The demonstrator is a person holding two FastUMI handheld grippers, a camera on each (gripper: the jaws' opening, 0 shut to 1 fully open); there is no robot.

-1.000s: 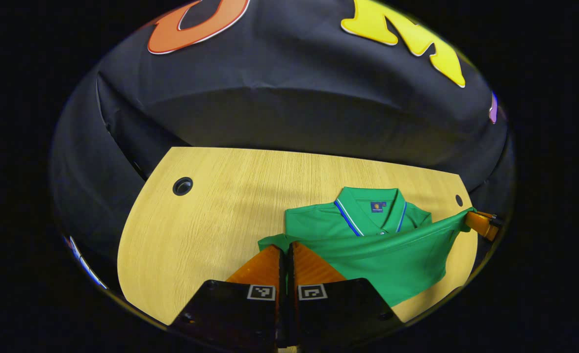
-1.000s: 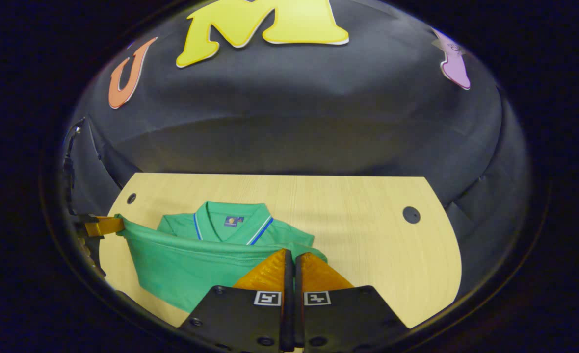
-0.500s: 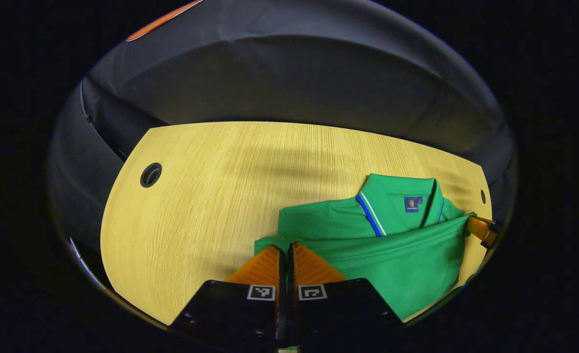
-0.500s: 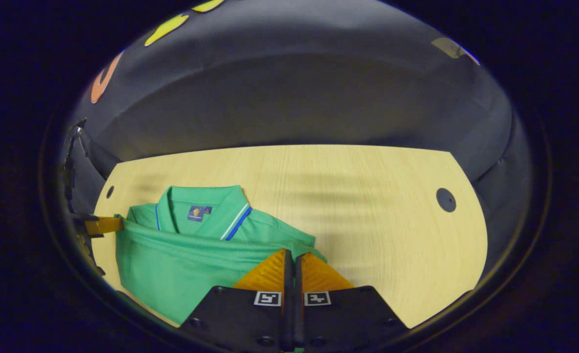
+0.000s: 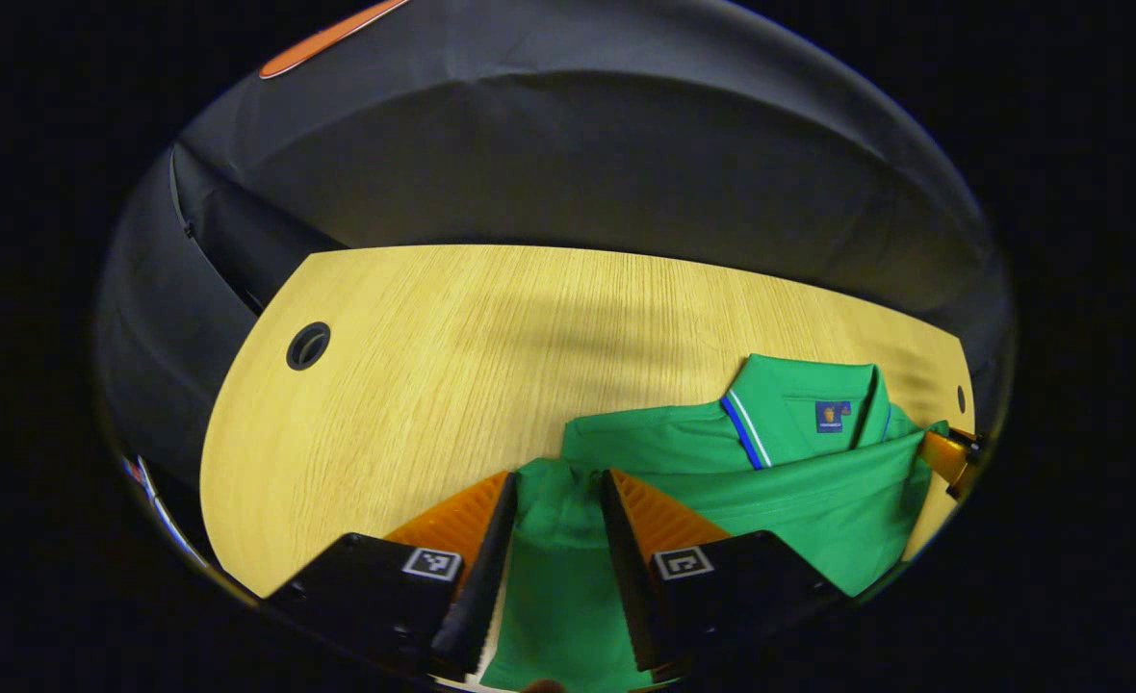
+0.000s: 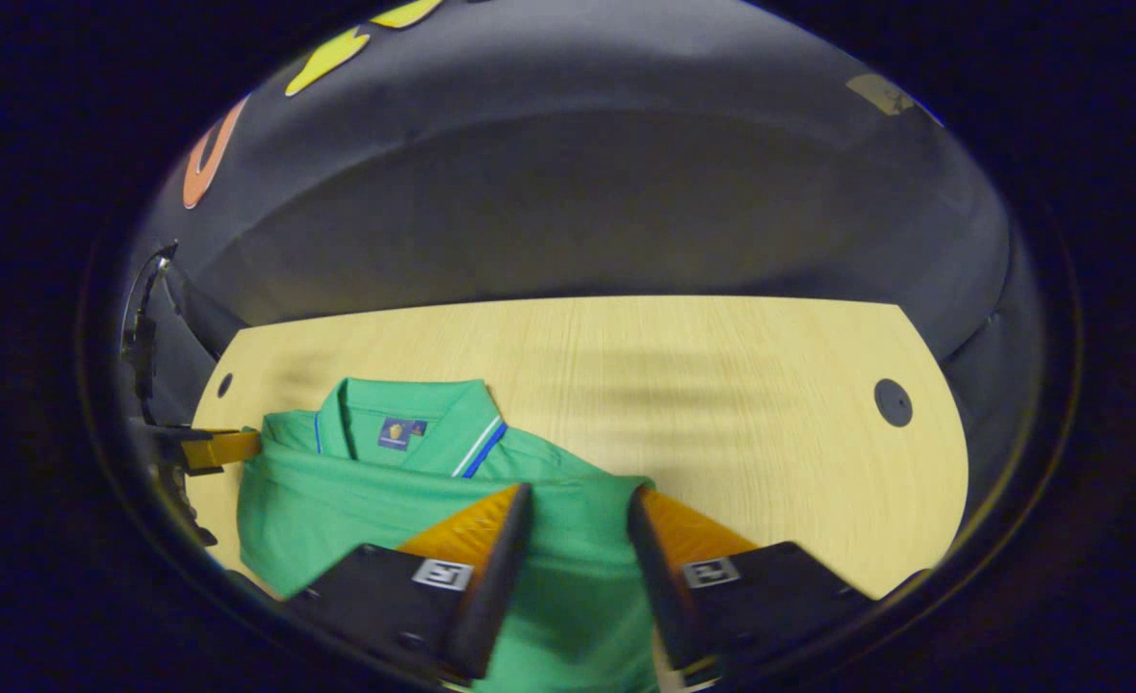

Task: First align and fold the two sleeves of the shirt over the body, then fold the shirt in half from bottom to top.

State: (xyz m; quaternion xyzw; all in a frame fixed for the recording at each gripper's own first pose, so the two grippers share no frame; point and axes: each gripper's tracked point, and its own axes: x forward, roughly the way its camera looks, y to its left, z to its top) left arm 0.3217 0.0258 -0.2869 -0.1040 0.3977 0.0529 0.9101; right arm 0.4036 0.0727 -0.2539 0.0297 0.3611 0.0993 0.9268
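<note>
Both sets of jaws, clamped half a second ago, now stand wide: left gripper, right gripper. Green polo shirt lies folded bottom-to-top between and beyond the fingers, collar showing, on the wooden counter.

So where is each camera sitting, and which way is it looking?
Left gripper view: rides on the left tool, looking forward over the green polo shirt on the wooden table; its own spread fingers show at the bottom, the other tool far right.
Right gripper view: rides on the right tool, facing the same way, own fingers spread; the other tool far left.
Both share the shirt, table and black cloth wall.
</note>
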